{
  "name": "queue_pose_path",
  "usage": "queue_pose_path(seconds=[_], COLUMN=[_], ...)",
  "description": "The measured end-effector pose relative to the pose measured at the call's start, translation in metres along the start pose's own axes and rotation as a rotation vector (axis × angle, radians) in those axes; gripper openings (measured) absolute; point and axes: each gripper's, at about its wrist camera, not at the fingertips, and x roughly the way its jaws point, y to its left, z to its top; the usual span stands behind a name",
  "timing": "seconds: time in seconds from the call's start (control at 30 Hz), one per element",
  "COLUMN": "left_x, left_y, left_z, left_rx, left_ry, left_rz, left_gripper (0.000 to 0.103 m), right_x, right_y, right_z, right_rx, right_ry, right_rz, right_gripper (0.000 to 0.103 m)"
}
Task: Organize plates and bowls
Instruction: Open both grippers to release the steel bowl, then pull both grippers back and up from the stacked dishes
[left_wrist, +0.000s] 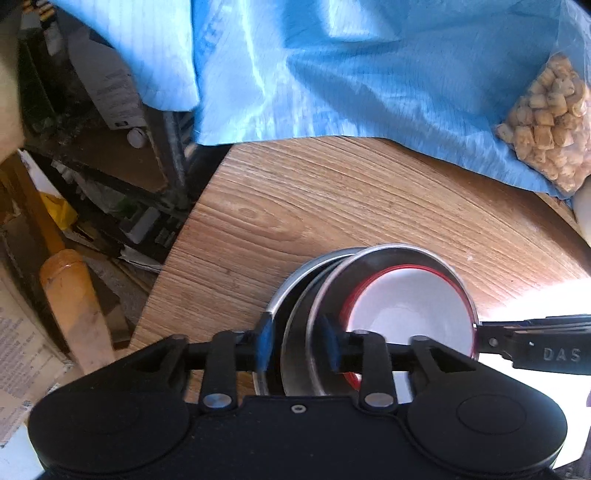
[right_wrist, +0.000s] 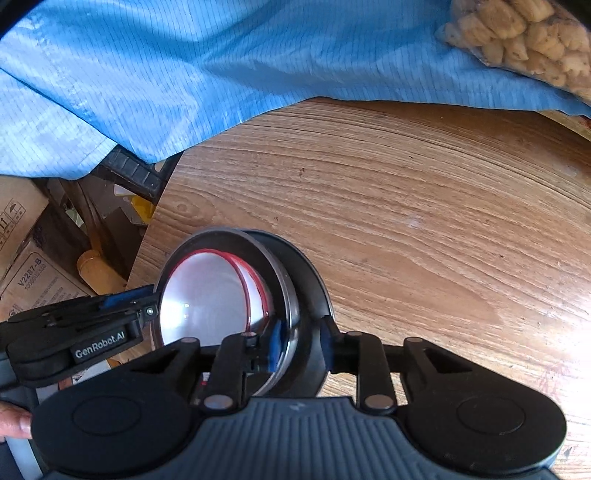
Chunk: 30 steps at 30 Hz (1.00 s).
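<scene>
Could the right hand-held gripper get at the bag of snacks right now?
Probably not: the right hand-held gripper is shut on the nested metal bowls, and the bag of snacks lies across the table on the blue cloth.

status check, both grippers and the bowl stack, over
Left gripper and right gripper both clamped on stacked steel bowls. Red-rimmed white bowl nested inside. Table ahead.
</scene>
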Motion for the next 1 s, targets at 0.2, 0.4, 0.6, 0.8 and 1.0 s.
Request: queue_pose_path(seconds=[0.2,0.4,0.6,0.8,1.0], left_x=[-0.012,-0.023,-0.038,-0.052,-0.075], left_y=[0.008,0.011,0.013,0.005,-0.011], left_z=[-0.006,-0.017,-0.027,-0.037,-0.053], left_rx=[-0.013,-0.011,-0.075,-0.099,-0.118], left_ry=[-0.068,-0.127,-0.203,-0.253,-0.336], left_rz=[0.076,0.116,0.125,0.132,0.161], left_gripper=[0.084,0.098,0.102,0.102,0.102], right_x=[-0.007,-0.018,-0.03,-0.044,-0.06], right_y=[0.004,0.005,0.005,0.004,-0.012], right_z=[-0.013,-0.023,-0.027,-0.033,-0.045], right_rx=[-0.02,-0.031,-0.046,-0.077,-0.07], right_ry=[-0.031,-0.086,-0.142,-0.222,-0.308], right_rz=[-0.013,0.002,0.025,0.065,0.087], right_gripper=[0.035,0.048,0.066,0.091,0.103])
